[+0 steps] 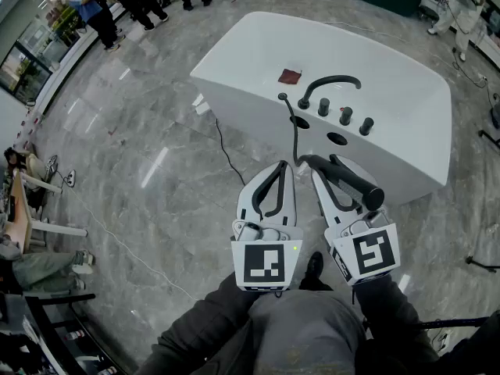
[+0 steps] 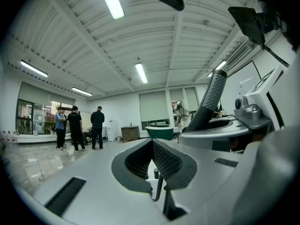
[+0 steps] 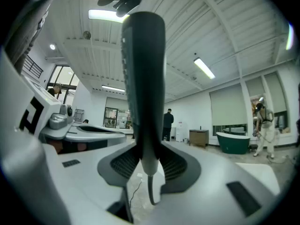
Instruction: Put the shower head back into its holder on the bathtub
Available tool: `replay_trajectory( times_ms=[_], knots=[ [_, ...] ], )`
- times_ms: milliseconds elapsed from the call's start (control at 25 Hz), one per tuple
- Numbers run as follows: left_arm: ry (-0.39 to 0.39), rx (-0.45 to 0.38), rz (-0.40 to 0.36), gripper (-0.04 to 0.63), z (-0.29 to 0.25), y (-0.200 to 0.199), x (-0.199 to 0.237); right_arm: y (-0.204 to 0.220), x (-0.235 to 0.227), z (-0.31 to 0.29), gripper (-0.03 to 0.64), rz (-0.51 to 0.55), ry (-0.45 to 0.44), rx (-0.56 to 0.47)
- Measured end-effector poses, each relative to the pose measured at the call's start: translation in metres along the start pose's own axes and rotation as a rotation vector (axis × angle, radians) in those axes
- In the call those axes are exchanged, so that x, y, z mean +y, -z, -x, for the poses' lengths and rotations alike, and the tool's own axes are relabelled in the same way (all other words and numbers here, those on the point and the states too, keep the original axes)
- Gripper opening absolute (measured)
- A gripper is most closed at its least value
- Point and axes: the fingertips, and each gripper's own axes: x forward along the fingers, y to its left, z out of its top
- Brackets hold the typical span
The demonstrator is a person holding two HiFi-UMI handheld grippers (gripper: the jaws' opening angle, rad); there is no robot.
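A white bathtub [image 1: 406, 116] stands ahead on the marble floor. Its deck carries a black curved faucet [image 1: 328, 84], three black knobs [image 1: 345, 116] and two dark oval openings [image 1: 337, 138]. My right gripper [image 1: 324, 169] is shut on the black shower head handle [image 1: 348, 182], which rises upright between its pads [image 3: 143, 78]. A black hose [image 1: 294, 135] runs from the handle back to the tub deck. My left gripper [image 1: 281, 170] hangs beside it, shut with nothing held; its pads [image 2: 164, 158] meet at the tips. Both grippers are short of the tub's near wall.
A small red patch [image 1: 290, 76] lies on the tub deck. A thin cable [image 1: 226, 153] trails over the floor left of the tub. Several people [image 1: 117, 2] stand far off at the top left. A green tub [image 3: 234, 142] sits in the distance.
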Motion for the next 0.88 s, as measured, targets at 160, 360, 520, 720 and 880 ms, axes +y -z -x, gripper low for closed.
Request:
replay_trajectory(
  times_ms=[160,360,520,720,880],
  knots=[
    [-0.002,0.006,0.004,0.003,-0.004,0.002,-0.004,0.0,-0.005,0.001,0.14,0.001,-0.004,-0.005],
    [-0.006,0.012,0.004,0.003,-0.009,0.004,-0.011,0.002,-0.013,0.006,0.14,0.005,-0.007,-0.004],
    [-0.01,0.025,0.005,0.003,-0.015,0.008,-0.017,0.002,-0.022,0.009,0.14,0.006,-0.015,-0.009],
    [-0.04,0.035,0.007,0.003,-0.02,0.012,-0.022,0.0,-0.031,0.012,0.14,0.025,-0.044,-0.015],
    [-0.096,0.041,0.021,0.003,-0.017,0.017,-0.014,-0.002,-0.036,0.011,0.14,0.033,-0.071,-0.016]
  ],
)
